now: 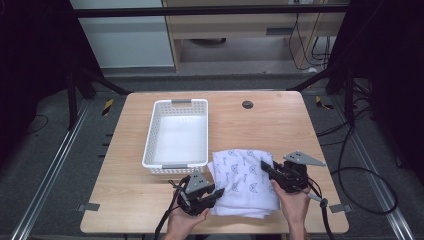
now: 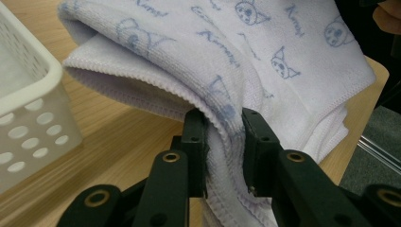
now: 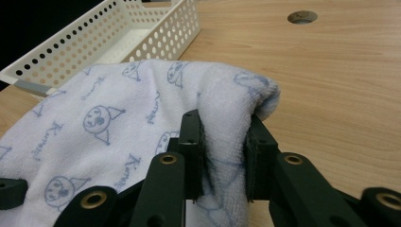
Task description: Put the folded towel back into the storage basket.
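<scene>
Worktop point(image 1: 125, 200): wooden, carrying everything.
Basket point(image 1: 150, 140): white, just beside the towel.
Towel point(image 1: 245, 185): folded, near edge, between both tools.
Left tool point(image 2: 222, 142): jaws clamped on towel's fold.
Right tool point(image 3: 222, 142): jaws pinching towel's opposite fold.

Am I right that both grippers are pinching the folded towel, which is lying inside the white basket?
Not quite: the towel lies on the table beside the basket, not inside it, as the high view shows. The rest holds: the left gripper and right gripper each pinch it.
</scene>
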`<state>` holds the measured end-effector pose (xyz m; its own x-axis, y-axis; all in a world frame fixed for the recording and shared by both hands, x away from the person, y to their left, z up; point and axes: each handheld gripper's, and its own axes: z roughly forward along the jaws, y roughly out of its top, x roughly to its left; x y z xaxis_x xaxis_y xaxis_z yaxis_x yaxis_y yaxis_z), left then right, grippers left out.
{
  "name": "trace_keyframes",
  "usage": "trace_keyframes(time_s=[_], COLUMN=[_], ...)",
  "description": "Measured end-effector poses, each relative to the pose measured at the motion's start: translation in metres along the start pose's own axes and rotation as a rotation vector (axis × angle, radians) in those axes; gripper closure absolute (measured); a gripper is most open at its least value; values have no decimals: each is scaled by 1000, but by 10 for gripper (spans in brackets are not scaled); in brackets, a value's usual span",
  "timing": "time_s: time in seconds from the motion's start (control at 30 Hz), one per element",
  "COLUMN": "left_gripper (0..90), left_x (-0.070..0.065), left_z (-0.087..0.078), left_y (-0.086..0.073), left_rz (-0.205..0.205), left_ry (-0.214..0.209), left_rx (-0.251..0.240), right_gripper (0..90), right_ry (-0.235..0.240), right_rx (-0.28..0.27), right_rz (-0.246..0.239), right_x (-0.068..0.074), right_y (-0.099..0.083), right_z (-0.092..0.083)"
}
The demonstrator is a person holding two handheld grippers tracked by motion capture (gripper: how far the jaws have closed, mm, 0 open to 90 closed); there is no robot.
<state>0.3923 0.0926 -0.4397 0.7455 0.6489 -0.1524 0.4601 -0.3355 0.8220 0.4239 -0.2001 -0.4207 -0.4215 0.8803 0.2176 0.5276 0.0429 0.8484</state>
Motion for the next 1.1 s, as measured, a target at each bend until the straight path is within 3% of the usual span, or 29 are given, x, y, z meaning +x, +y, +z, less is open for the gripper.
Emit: trace_keyframes(time_s=[0.57,1.1], left_gripper=[728,729], left_x=[1,8], left_z=[-19,-32], left_y=[15,23], left_rz=[8,-5], left_ry=[3,11], left_rx=[-53,-84], right_gripper=[732,732], right_ry=[2,10], right_rx=[-52,-76], right_rz=[-42,-58], right_x=[13,23], right_y=[22,35], right_z=[-13,-12])
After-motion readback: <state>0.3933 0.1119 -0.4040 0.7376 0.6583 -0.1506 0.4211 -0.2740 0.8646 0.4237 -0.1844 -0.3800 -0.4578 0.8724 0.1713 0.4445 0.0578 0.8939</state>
